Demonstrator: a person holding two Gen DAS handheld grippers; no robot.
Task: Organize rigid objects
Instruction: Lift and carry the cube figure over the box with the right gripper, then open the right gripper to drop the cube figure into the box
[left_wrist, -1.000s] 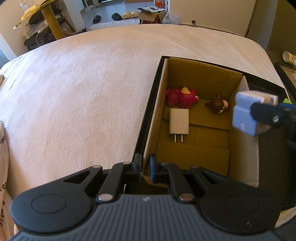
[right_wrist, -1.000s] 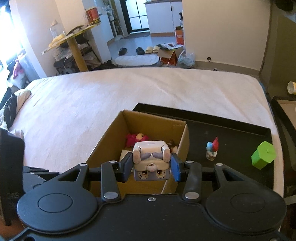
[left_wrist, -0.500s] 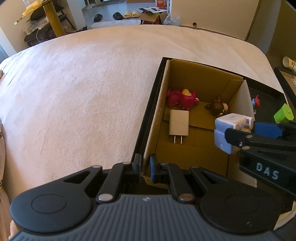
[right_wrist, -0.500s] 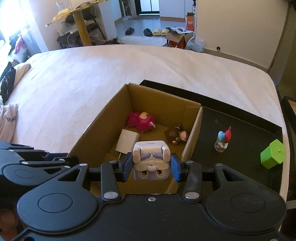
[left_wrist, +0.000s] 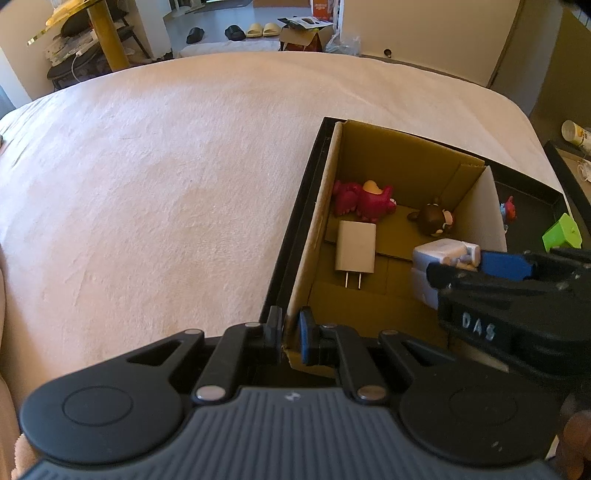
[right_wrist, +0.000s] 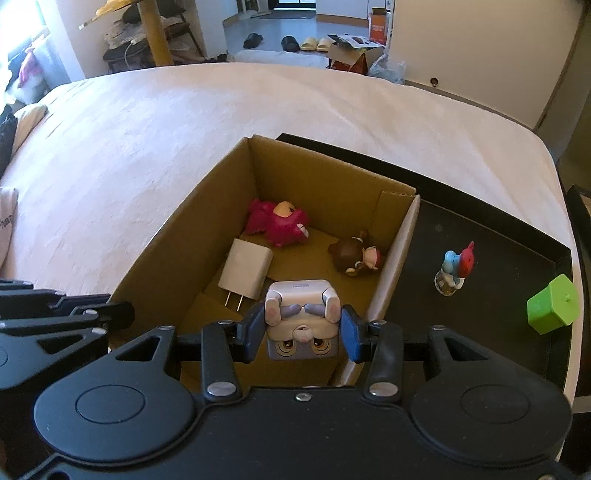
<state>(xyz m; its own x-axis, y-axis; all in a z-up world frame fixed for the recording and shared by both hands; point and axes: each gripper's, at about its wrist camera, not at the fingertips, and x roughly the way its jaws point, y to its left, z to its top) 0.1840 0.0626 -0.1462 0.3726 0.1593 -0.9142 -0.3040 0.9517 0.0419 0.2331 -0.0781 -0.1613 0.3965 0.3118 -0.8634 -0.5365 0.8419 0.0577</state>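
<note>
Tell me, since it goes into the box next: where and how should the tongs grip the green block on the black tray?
Grip the green plastic block across two opposite flat side faces, coming from above. It sits apart from the small blue-and-red figurine on the black tray, so both sides look reachable. It seems slightly tilted, so turn the tongs to match its faces.

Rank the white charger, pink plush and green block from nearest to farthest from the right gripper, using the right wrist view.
From the right gripper:
1. White charger, just ahead-left, on the box floor.
2. Pink plush, farther back in the box, behind the charger.
3. Green block, far right, outside the box on the black tray.
</note>
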